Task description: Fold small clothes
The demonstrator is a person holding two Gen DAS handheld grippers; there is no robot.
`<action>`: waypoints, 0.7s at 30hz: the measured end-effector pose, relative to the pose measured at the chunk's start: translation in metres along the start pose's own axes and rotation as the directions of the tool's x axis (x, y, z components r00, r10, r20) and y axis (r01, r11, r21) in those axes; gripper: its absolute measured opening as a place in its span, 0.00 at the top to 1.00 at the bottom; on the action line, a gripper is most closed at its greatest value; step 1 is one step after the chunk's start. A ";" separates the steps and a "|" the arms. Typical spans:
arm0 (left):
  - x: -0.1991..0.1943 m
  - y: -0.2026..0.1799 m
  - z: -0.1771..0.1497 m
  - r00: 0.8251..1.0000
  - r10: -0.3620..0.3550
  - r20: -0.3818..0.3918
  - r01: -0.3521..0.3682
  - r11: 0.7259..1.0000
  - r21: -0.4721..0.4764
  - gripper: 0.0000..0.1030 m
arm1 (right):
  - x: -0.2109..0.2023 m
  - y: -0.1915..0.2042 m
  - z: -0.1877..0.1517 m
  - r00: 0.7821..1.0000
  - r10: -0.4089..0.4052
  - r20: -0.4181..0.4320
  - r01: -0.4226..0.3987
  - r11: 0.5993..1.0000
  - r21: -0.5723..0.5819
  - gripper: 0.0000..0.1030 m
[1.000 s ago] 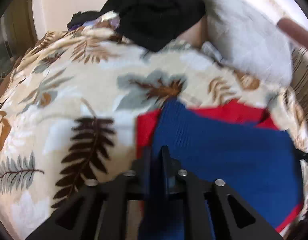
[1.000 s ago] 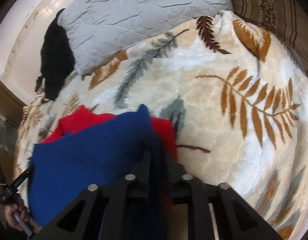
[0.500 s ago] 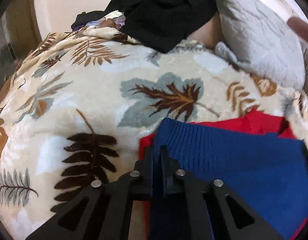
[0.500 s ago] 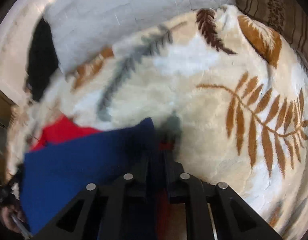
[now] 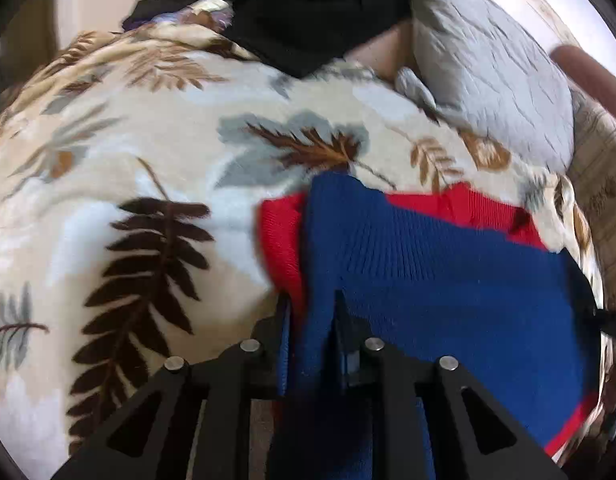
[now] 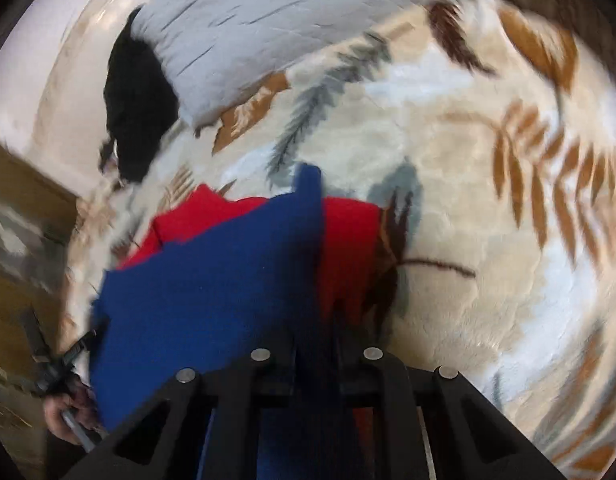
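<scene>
Garment (image 5: 447, 280) on blanket (image 5: 148, 140), pillow (image 5: 487, 72) behind it — dark clothing (image 5: 315, 12) left of pillow

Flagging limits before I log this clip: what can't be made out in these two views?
- Left wrist view: left tool tips buried in the blue garment.
- Right wrist view: motion blur smears the blanket; right tool tips hidden by blue cloth.
- Both views: red garment mostly covered.

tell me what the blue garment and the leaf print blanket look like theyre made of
Blue garment: looks like a ribbed knit, likely wool or acrylic, matte; fine parallel ribs show across it.
Leaf print blanket: looks like plush fleece, probably synthetic; soft fuzzy pile with a slight sheen.
</scene>
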State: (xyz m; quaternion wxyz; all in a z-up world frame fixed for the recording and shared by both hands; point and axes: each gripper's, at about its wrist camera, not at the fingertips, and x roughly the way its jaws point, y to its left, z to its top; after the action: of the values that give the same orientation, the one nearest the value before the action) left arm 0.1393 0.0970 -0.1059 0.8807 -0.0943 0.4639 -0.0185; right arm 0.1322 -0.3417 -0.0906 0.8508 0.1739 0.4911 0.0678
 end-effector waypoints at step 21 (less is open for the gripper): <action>-0.094 0.004 -0.107 0.993 0.119 0.014 -0.118 0.991 -0.060 0.32 | -0.061 -0.006 -0.167 0.964 0.248 0.097 -0.266 0.887 0.377 0.23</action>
State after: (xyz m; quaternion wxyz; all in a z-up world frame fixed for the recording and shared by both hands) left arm -0.0016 0.0959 -0.0893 0.8810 -0.0925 0.4614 0.0484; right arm -0.0428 -0.3268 -0.1194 0.7944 0.4031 0.4476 0.0777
